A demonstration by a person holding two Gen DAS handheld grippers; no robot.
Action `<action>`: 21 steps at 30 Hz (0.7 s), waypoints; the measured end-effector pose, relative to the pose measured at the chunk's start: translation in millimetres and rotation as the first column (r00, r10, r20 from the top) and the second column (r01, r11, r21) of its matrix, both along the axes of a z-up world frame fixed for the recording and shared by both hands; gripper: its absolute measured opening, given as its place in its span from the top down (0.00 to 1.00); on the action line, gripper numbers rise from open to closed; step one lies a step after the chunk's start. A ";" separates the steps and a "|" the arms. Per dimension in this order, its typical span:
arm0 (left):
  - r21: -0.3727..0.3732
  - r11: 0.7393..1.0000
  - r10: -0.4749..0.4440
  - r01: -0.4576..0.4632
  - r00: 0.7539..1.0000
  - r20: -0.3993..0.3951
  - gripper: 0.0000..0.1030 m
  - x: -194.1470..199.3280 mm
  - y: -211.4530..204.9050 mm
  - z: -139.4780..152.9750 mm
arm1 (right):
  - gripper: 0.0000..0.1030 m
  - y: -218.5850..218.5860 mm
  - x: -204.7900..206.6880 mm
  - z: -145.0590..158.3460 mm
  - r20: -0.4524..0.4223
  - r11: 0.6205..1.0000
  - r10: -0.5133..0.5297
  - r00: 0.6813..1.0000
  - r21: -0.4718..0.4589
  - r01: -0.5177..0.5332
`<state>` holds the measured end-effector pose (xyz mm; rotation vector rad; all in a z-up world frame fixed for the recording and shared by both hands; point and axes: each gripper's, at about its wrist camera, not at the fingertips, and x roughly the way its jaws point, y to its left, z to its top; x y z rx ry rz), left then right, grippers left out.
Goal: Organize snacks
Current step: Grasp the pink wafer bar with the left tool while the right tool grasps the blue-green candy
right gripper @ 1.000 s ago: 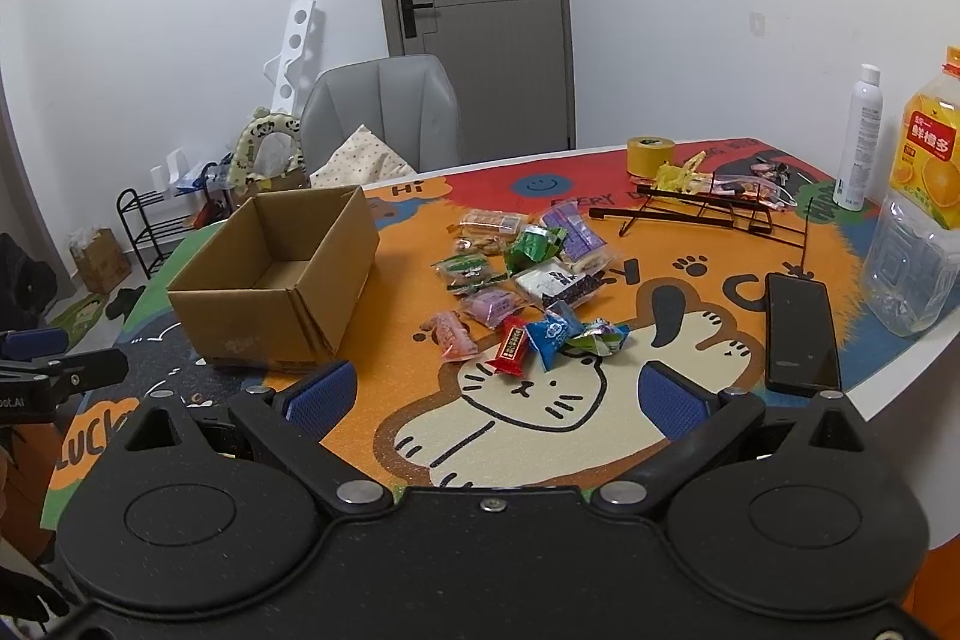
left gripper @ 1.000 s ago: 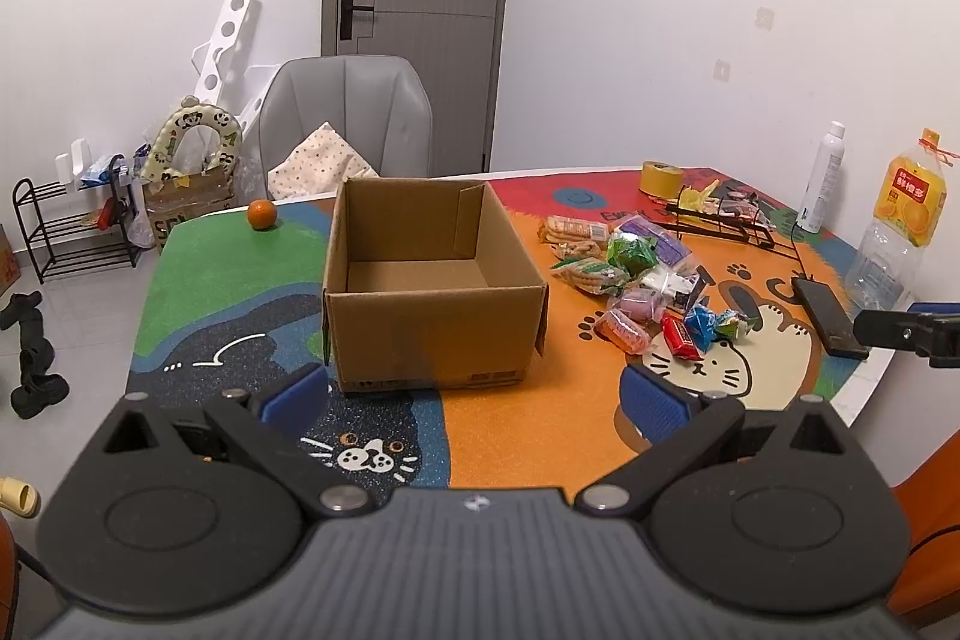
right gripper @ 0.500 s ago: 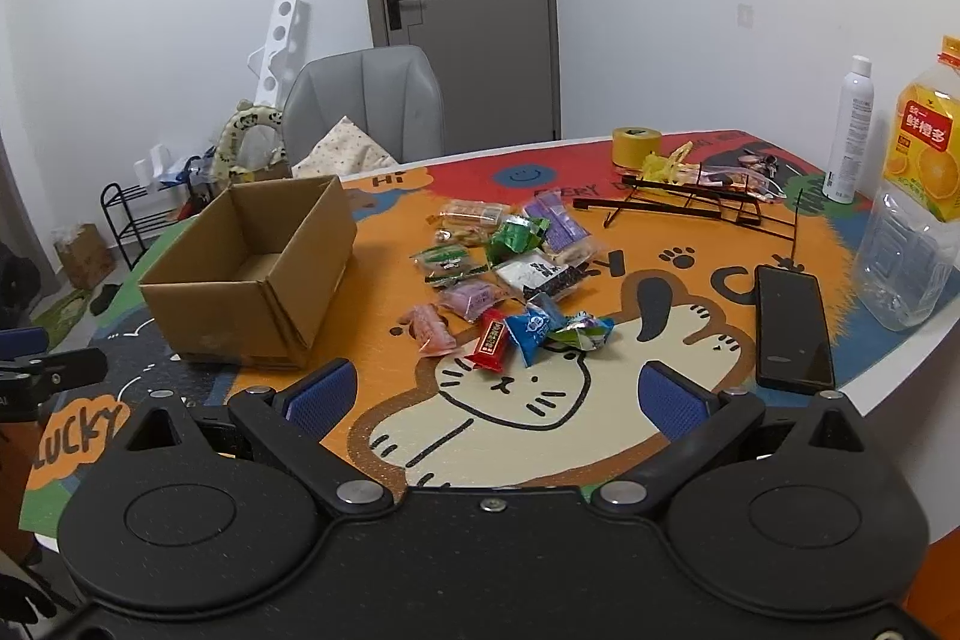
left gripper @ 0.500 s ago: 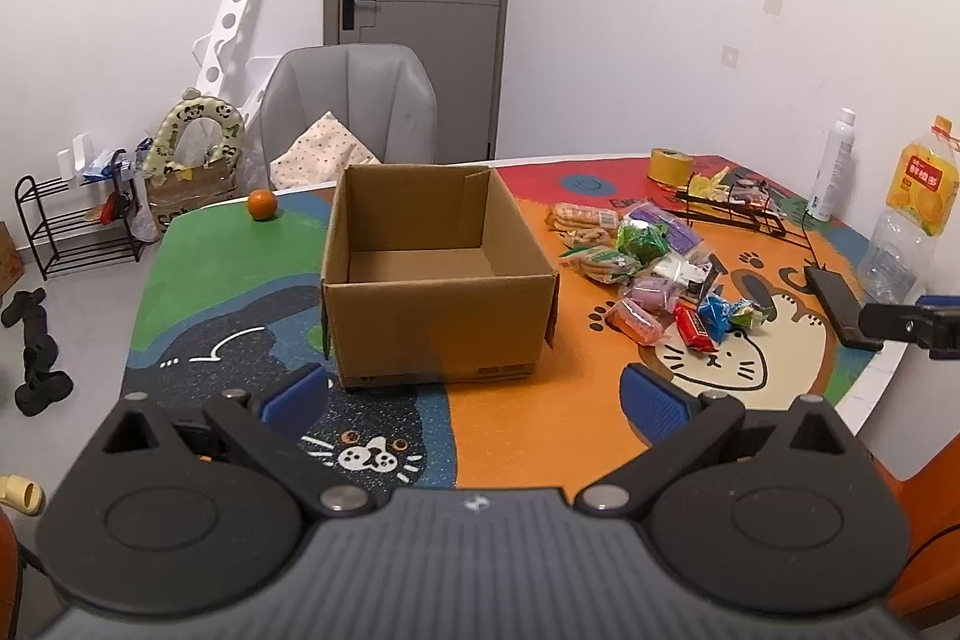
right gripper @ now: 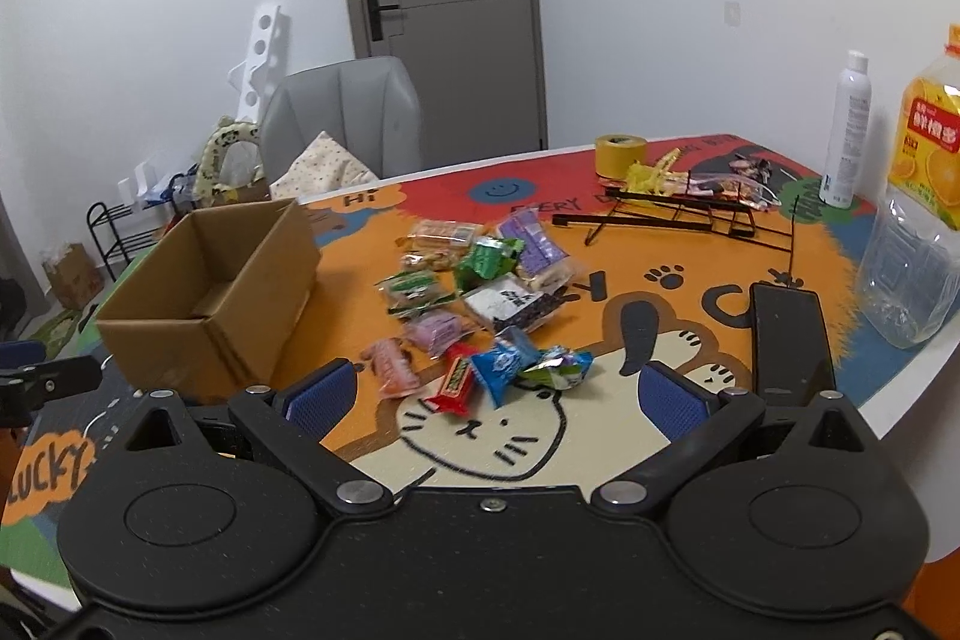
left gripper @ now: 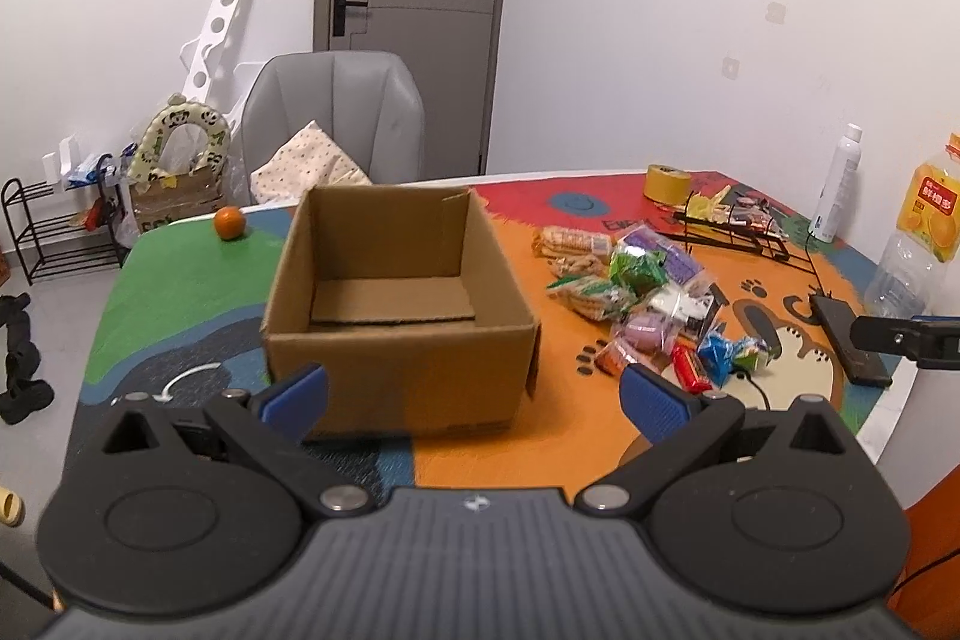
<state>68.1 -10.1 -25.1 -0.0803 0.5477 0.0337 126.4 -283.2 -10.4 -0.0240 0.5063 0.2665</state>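
An open, empty cardboard box (left gripper: 399,304) stands on the colourful table mat; it also shows at the left of the right wrist view (right gripper: 210,304). A pile of several wrapped snacks (left gripper: 654,310) lies to the right of the box, and in the right wrist view the snacks (right gripper: 480,304) lie ahead of the gripper. My left gripper (left gripper: 474,397) is open and empty, just in front of the box. My right gripper (right gripper: 492,400) is open and empty, above the table near the closest snacks: a red bar (right gripper: 456,379) and a blue packet (right gripper: 501,364).
A black phone (right gripper: 789,334), a juice bottle (right gripper: 918,214), a white spray bottle (right gripper: 846,142), a black wire rack (right gripper: 690,214) and a tape roll (right gripper: 621,154) sit at the right. An orange (left gripper: 230,223) lies at the far left. A grey chair (left gripper: 336,118) stands behind the table.
Both grippers have moved forward toward the table; the box and the snacks appear larger and closer. Both stay open and empty.
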 end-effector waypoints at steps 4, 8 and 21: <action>-0.011 1.000 -0.007 0.007 1.000 0.016 0.00 15.3 -10.1 1.3 | 0.00 -9.8 15.1 -3.3 -0.010 0.999 -0.017 1.000 0.035 0.017; -0.020 1.000 -0.019 0.020 0.999 0.035 0.00 29.0 -22.2 0.2 | 0.00 -19.7 29.0 -8.2 -0.019 0.997 -0.037 0.999 0.068 0.038; -0.054 0.996 -0.072 0.077 0.994 0.083 0.08 64.9 -58.4 -15.5 | 0.05 -39.8 67.5 -44.1 -0.071 0.992 -0.063 0.995 0.103 0.070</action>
